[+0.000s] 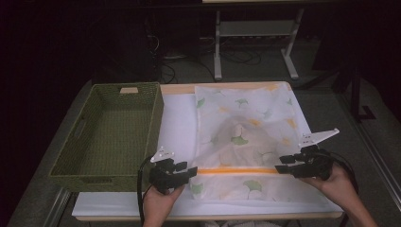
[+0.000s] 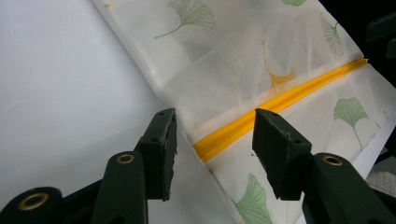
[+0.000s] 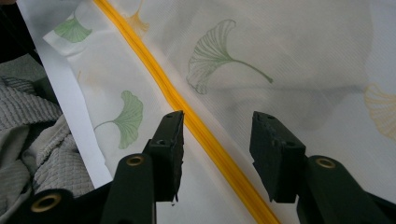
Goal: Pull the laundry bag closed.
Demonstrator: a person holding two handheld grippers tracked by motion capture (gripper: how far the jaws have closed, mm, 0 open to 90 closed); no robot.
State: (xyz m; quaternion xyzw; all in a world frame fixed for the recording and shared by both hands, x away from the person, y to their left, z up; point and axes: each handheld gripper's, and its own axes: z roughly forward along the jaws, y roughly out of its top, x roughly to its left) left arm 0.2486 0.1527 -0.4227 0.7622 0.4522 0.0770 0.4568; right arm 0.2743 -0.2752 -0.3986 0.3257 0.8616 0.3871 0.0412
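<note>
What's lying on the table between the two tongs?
In the high view, the yellow zipper of the leaf-print mesh bag runs between the left tongs and right tongs.

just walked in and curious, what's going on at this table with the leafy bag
A person holds a gripper in each hand at the near ends of a white mesh bag printed with ginkgo leaves, lying flat on the table. The left gripper and right gripper sit at opposite ends of its orange zipper, both open, fingers not pressing on the fabric. A green woven basket stands empty to the left.
</note>
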